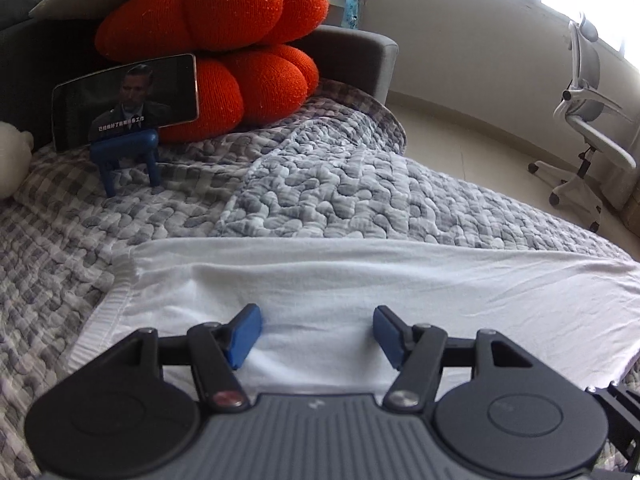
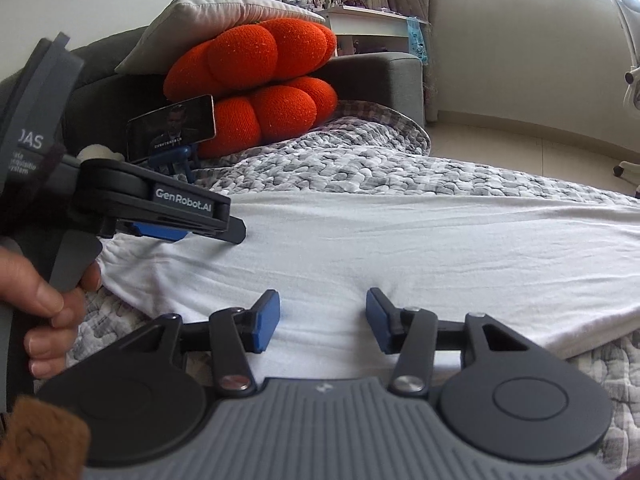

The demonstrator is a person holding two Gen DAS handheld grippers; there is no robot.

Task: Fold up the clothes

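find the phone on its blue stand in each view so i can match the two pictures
Left wrist view: the phone sits upper left, on its blue stand against the orange cushion.
Right wrist view: the phone is left of centre, above the left tongs.
Shared landmark: the orange cushion right behind it.

One white garment (image 1: 360,280), two claws (image 1: 316,334) (image 2: 322,320), one phone (image 1: 124,100), one orange cushion (image 1: 224,48), one office chair (image 1: 588,120).

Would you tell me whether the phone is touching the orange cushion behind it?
Touching. The left wrist view shows the phone on its blue stand, its top right corner resting against the orange cushion with no gap visible.
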